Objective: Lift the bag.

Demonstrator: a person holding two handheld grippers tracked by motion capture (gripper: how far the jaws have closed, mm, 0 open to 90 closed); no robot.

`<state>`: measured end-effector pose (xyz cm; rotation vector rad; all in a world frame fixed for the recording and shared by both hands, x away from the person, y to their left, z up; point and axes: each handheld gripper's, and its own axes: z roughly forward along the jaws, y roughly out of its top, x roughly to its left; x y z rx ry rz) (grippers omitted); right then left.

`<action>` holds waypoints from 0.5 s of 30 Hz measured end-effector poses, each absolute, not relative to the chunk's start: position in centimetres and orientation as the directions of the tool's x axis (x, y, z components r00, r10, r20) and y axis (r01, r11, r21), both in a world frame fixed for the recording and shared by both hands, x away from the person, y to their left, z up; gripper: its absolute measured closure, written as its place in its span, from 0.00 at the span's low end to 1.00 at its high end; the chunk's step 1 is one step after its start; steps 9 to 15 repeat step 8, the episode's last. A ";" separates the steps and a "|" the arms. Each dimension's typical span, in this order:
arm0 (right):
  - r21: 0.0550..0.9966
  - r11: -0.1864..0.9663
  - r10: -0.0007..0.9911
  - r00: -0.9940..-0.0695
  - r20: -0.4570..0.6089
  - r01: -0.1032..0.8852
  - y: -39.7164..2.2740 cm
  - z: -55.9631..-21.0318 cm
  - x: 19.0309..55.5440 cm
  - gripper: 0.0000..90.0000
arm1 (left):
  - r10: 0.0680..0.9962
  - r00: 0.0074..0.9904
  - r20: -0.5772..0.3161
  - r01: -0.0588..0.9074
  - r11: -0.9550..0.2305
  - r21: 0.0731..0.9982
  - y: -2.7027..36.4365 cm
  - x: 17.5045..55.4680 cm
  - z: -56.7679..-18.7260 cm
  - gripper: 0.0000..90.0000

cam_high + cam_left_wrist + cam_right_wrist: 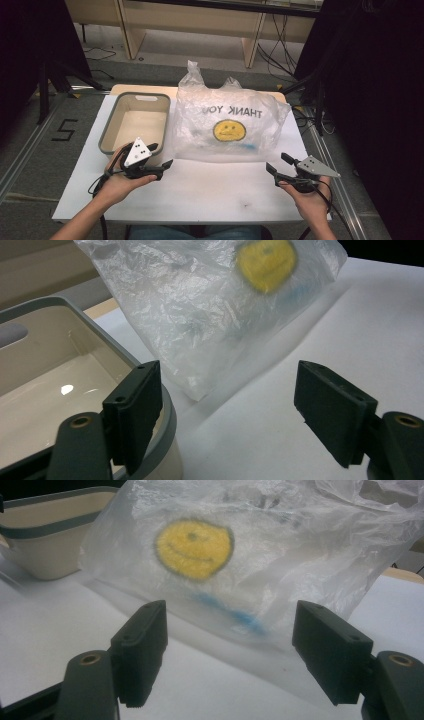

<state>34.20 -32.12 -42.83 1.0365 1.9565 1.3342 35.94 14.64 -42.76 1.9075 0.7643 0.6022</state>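
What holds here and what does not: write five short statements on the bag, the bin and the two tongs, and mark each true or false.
1. The plastic bag lies on the white table. True.
2. The left tongs are shut on the bag. False: their jaws stand open and hold nothing, close to the near corner of the bin.
3. The bin sits to the left of the bag in the high view. True.
4. The bin is filled with items. False: its pale floor shows bare.
5. The right tongs are open, pointed toward the bag and apart from it. True.
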 end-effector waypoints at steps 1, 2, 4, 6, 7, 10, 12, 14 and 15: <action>0.933 0.211 0.834 -0.552 -0.016 0.290 -32.1 -42.9 34.2 0.35 | 0.725 0.684 0.085 0.254 -0.345 0.903 14.6 35.9 -42.8 0.30; 0.933 0.211 0.834 -0.552 -0.015 0.293 -32.1 -43.0 34.2 0.35 | 0.723 0.685 0.083 0.254 -0.345 0.903 14.5 35.9 -42.8 0.29; 0.931 0.213 0.832 -0.555 -0.014 0.295 -32.1 -43.0 34.2 0.35 | 0.721 0.688 0.086 0.254 -0.350 0.901 14.5 35.9 -42.9 0.29; 0.931 0.214 0.832 -0.555 -0.015 0.295 -32.1 -43.0 34.2 0.35 | 0.718 0.690 0.087 0.254 -0.354 0.900 14.5 35.9 -42.9 0.29; 0.931 0.214 0.832 -0.554 -0.015 0.295 -32.1 -43.0 34.2 0.35 | 0.719 0.690 0.086 0.255 -0.352 0.901 14.4 35.9 -42.9 0.29; 0.932 0.211 0.832 -0.555 -0.013 0.294 -32.1 -43.0 34.2 0.35 | 0.719 0.690 0.088 0.253 -0.354 0.900 14.4 35.9 -42.9 0.29; 0.932 0.211 0.832 -0.555 -0.013 0.294 -32.1 -43.0 34.2 0.35 | 0.719 0.690 0.088 0.253 -0.354 0.900 14.4 35.9 -42.9 0.29; 0.932 0.211 0.832 -0.555 -0.013 0.294 -32.1 -43.0 34.2 0.35 | 0.719 0.690 0.088 0.253 -0.354 0.900 14.4 35.9 -42.9 0.29; 0.932 0.211 0.832 -0.555 -0.013 0.294 -32.1 -43.0 34.2 0.35 | 0.719 0.690 0.088 0.253 -0.354 0.900 14.4 35.9 -42.9 0.29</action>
